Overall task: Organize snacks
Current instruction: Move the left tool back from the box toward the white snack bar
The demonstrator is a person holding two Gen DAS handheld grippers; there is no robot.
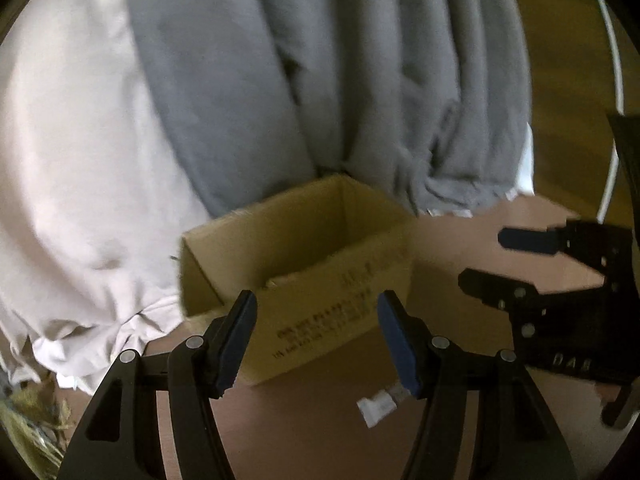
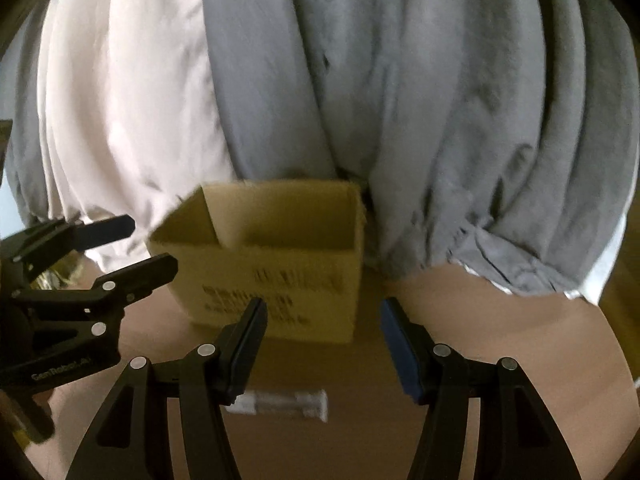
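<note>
An open-topped cardboard box [image 1: 320, 312] [image 2: 280, 280] stands on a pinkish-brown surface, with blurred black print on its near side. A small white and silver snack packet [image 1: 380, 404] [image 2: 280, 404] lies flat on the surface in front of the box. My left gripper [image 1: 316, 304] is open and empty just short of the box, with the packet below near its right finger. My right gripper [image 2: 324, 308] is open too, nothing between its blue pads, and the packet lies below its left finger. Each gripper shows in the other's view [image 1: 484, 258] [image 2: 152, 244], side by side.
Grey drapes [image 1: 320, 80] [image 2: 440, 120] and pale pink drapes [image 1: 80, 160] [image 2: 120, 100] hang right behind the box down to the surface. Some dry straw-like material [image 1: 28, 420] lies at the lower left. A wooden floor [image 1: 568, 60] shows at the right.
</note>
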